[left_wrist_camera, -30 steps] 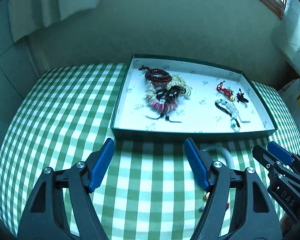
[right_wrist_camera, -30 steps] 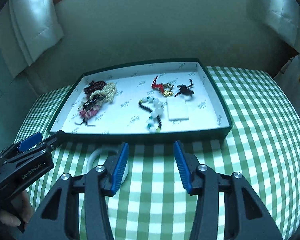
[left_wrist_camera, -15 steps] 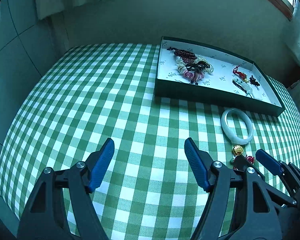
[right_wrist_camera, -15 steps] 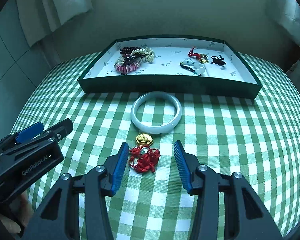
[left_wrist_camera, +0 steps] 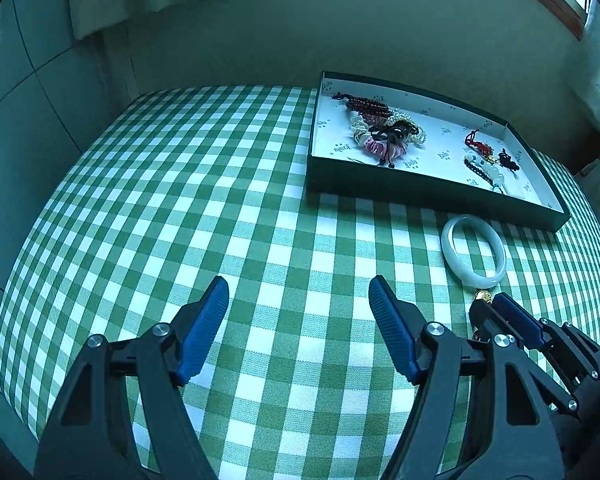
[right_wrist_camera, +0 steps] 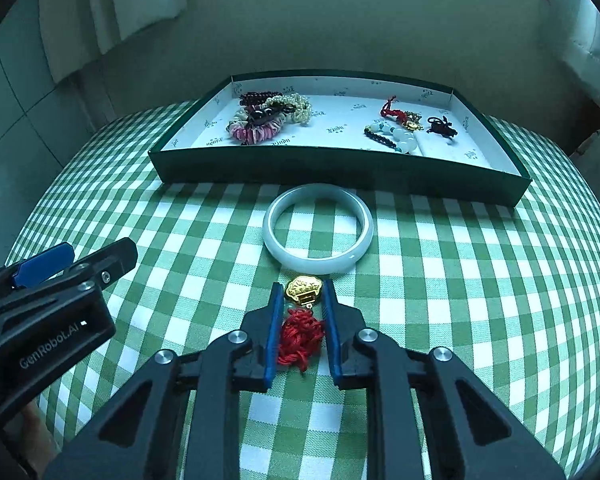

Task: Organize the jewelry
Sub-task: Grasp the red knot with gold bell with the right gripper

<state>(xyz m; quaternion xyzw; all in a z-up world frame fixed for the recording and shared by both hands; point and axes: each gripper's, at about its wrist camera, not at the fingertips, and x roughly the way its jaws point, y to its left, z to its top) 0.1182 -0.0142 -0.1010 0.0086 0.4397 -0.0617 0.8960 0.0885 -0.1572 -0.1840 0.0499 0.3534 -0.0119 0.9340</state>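
Your right hand-held gripper (right_wrist_camera: 302,300) has its jaws narrowed around the red-corded gold charm (right_wrist_camera: 303,312) on the table (right_wrist_camera: 460,280), at 6 o'clock of the white bangle (right_wrist_camera: 318,228), ready to lift it toward the tray (right_wrist_camera: 340,168), while your left hand-held gripper (left_wrist_camera: 298,320) hangs wide open, empty.

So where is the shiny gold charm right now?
In the right wrist view the gold charm lies on the checked cloth, between the tips of the right gripper, just in front of the white bangle.

Left tool (left_wrist_camera: 298,328) hangs wide open over a checked desk (left_wrist_camera: 220,200). At two o'clock, a tray (left_wrist_camera: 420,188) of jewelry; a white bangle (left_wrist_camera: 473,250) just beside it.
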